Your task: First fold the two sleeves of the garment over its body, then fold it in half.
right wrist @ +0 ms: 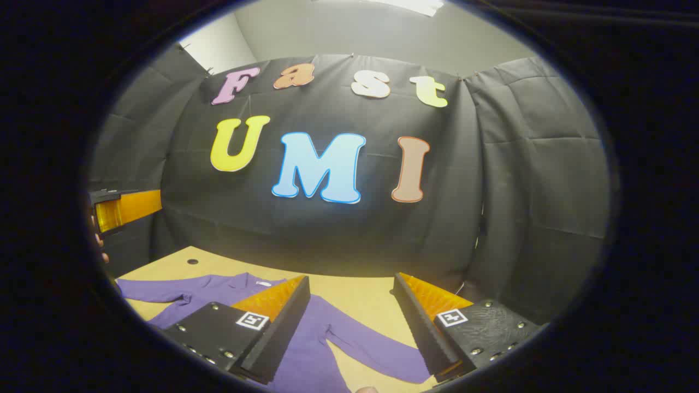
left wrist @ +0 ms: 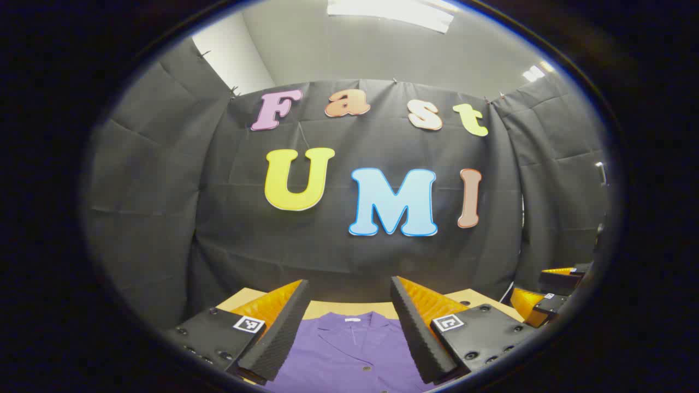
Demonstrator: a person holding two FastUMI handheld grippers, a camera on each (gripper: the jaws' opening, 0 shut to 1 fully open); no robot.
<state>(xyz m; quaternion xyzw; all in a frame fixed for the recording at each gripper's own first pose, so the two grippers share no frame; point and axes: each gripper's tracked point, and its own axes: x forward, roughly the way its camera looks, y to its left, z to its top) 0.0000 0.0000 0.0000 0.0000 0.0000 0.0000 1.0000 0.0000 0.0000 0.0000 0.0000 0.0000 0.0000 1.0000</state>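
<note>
Nothing's folded yet: the purple garment [right wrist: 327,338] lies flat on the tabletop [right wrist: 360,297] at the frame's bottom, sleeves spread. Left gripper [left wrist: 349,327] and right gripper [right wrist: 352,333] both hover wide open, empty.

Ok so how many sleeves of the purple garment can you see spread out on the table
2, in the right gripper view. One sleeve runs from the purple garment toward the right gripper; the other sleeve stretches off to the left across the table. Neither is folded yet.
</note>
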